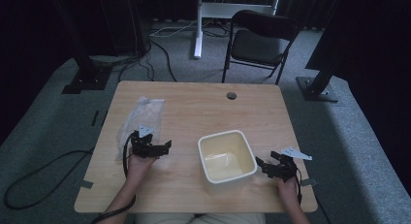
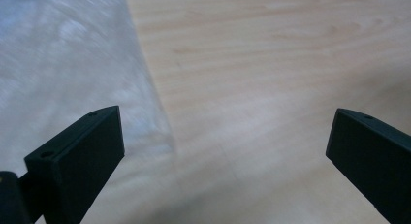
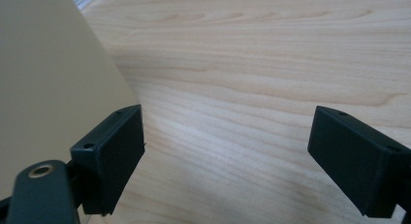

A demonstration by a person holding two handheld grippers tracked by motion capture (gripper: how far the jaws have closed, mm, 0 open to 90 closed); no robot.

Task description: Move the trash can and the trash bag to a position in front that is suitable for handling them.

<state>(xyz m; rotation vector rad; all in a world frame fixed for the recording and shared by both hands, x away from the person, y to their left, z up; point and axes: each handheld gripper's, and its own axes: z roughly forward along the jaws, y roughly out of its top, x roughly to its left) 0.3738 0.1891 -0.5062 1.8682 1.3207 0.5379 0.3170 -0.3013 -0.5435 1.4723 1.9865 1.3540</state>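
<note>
A cream square tub (image 1: 226, 160) stands on the wooden table (image 1: 194, 112) near its front. A clear plastic bag (image 1: 140, 122) lies flat at the left. My left gripper (image 1: 152, 147) rests beside the bag's near end, open, with bare wood between its jaws; in the left gripper view (image 2: 225, 146) the bag (image 2: 63, 73) lies at the left. My right gripper (image 1: 271, 168) sits right of the tub, open and holding nothing; in the right gripper view (image 3: 228, 151) the tub's wall (image 3: 48, 78) is close against its left jaw.
A black folding chair (image 1: 259, 40) stands beyond the table's far edge. A round grommet (image 1: 231, 95) sits near the far edge. Cables run over the carpet at the left and behind. Bare wood lies between the bag and the tub.
</note>
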